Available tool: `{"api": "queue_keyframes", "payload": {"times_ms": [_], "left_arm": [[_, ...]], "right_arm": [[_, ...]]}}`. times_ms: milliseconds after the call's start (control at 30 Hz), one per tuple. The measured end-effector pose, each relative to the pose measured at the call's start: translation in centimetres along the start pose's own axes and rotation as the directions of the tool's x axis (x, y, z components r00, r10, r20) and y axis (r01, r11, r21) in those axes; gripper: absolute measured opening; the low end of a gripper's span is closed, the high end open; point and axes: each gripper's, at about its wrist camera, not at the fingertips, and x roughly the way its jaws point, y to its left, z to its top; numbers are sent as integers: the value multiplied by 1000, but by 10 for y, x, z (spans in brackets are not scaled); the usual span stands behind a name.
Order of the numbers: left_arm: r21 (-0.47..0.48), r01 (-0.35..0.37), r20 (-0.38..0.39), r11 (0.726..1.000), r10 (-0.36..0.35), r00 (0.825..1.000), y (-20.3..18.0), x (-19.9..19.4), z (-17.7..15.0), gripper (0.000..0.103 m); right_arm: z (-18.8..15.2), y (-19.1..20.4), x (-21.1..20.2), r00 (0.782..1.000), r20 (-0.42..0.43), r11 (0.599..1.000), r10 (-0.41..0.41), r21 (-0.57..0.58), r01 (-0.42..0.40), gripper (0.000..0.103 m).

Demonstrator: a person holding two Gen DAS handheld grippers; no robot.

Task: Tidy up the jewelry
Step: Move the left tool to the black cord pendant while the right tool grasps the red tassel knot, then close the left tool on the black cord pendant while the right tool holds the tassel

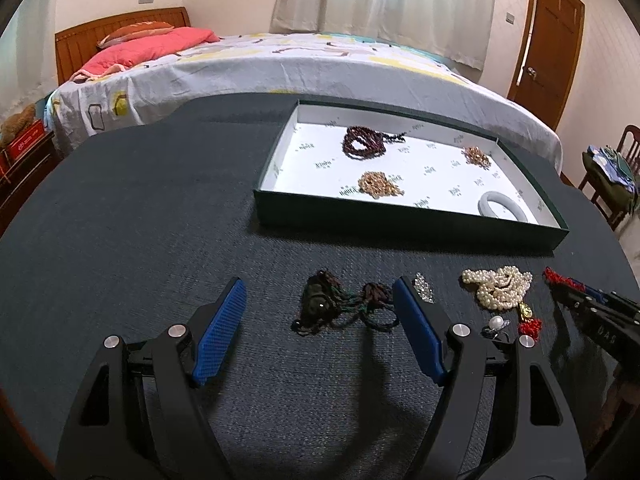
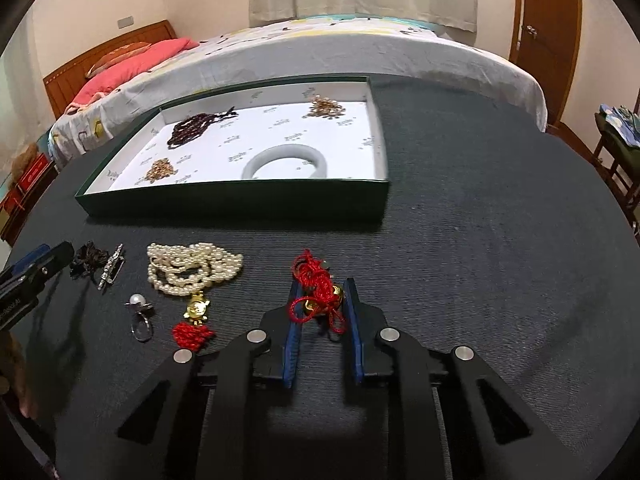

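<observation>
While closed on the red cord (image 2: 318, 298), right gripper (image 2: 322, 296) down on the table (image 2: 480, 260) near its front edge.

Left wrist view: left gripper (image 1: 320, 304) open wide, straddling a dark cord tangle (image 1: 340, 304) near the front edge; tray (image 1: 400, 224) beyond, toward the far edge, with a dark bead string (image 1: 366, 142) and a pale bangle (image 1: 502, 204).
Right wrist view: pads pressing the red cord and its gold charm; pearl necklace (image 2: 194, 266) and ring (image 2: 140, 312) lying apart, toward the left edge.
</observation>
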Motion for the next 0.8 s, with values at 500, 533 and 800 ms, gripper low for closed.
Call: {"api": "queue_keyframes", "payload": {"times_ms": [500, 533, 800], "left_arm": [[-6, -3, -37, 1000, 3, 999, 8, 5, 5, 74], [-6, -7, -39, 1000, 7, 999, 10, 3, 5, 74], [11, -11, -73, 1000, 11, 997, 12, 9, -3, 64]], "right_arm": [[-1, -8, -3, 1000, 3, 1000, 18, 17, -18, 21], [0, -8, -3, 1000, 3, 1000, 19, 17, -19, 21], [-1, -6, -2, 1000, 0, 1000, 24, 16, -24, 21]]}}
